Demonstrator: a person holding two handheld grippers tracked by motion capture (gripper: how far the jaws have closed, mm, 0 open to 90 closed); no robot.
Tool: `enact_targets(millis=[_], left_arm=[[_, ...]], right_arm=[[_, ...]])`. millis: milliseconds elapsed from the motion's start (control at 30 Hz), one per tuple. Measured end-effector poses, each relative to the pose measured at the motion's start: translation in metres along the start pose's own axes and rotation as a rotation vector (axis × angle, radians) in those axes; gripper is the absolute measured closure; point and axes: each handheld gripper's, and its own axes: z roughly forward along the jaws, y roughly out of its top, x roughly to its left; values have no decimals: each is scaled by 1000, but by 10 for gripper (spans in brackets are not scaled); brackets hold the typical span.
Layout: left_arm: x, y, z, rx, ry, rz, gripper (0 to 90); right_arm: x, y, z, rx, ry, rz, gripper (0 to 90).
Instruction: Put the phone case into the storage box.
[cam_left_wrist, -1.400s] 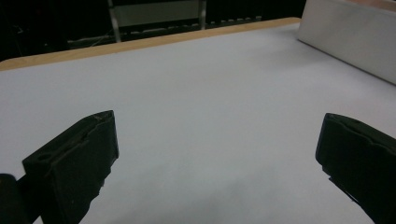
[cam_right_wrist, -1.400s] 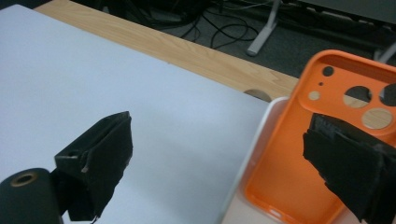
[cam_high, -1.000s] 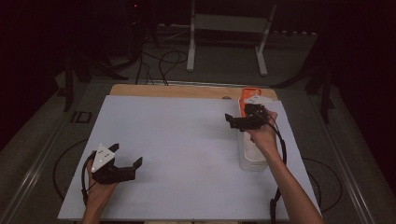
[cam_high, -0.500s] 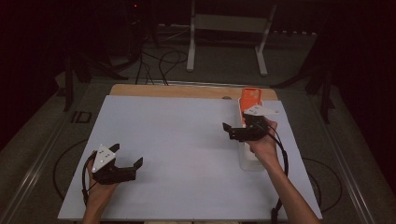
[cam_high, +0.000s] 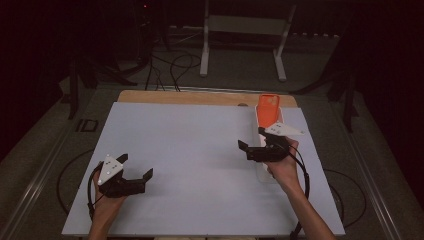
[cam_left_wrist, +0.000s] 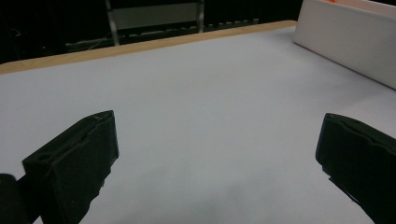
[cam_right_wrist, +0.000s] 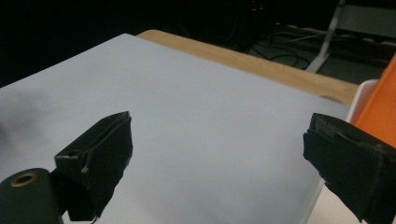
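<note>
An orange phone-case-like object (cam_high: 268, 109) stands tilted in the far end of a long white tray (cam_high: 260, 172) at the right of the white table top (cam_high: 190, 150). My right gripper (cam_high: 251, 138) hovers open just left of the tray, with nothing between its jaws. In the right gripper view the gripper (cam_right_wrist: 219, 123) faces bare table, with the orange object (cam_right_wrist: 379, 109) and the tray rim (cam_right_wrist: 358, 99) at the right edge. My left gripper (cam_high: 136, 166) rests open near the front left; in its own view (cam_left_wrist: 219, 123) the white tray (cam_left_wrist: 350, 37) lies far off.
A wooden strip (cam_high: 200, 97) borders the table's far edge. Beyond it on the dark floor stand a white metal frame (cam_high: 240, 45) and loose cables (cam_high: 170, 65). A cable (cam_high: 302, 172) trails from the right gripper along the forearm.
My right gripper has drawn back from above the orange object, toward the person and slightly left, uncovering it. The left gripper has stayed put.
</note>
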Motion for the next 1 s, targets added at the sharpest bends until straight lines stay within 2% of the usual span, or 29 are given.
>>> enact_targets(millis=[100,533,700,733,1000], left_arm=[[0,0,0,1,-2,4,1],[-3,2,-1,-2,-16,23,1],[-5,3,-1,-8,-23,29,1],[-6,3,-1,-11,-26,29,1],[-8,3,-3,-35,-52,49,1]], right_arm=[[4,-8,-5,-9,20,1,79],[24,-36,-21,-88,43,-40,79],[28,-41,-23,-94,50,-42,79],[32,-45,-25,-120,61,-39,79],[35,-57,-26,-123,59,-55,79]])
